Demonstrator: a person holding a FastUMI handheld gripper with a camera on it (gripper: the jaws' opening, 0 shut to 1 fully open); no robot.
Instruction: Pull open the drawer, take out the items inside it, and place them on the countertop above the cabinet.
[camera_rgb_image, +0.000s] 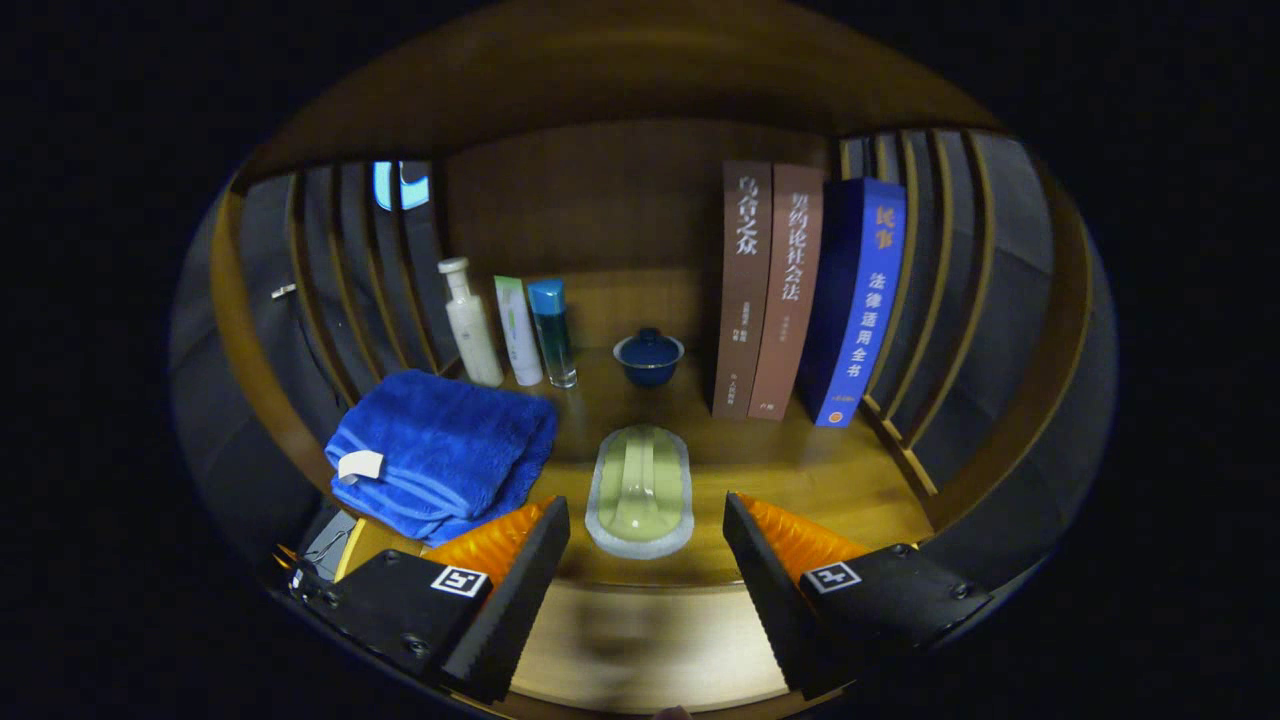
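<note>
Progress looked well on, by my reckoning: a pale green soap-dish-like item (641, 490) lay on the desk (800, 480) just ahead of my gripper (646, 560), whose jaws stood wide and held nothing. A folded blue towel (445, 450) sat beside it. I could not tell which things came from the drawer, nor whether more waited inside it.
</note>
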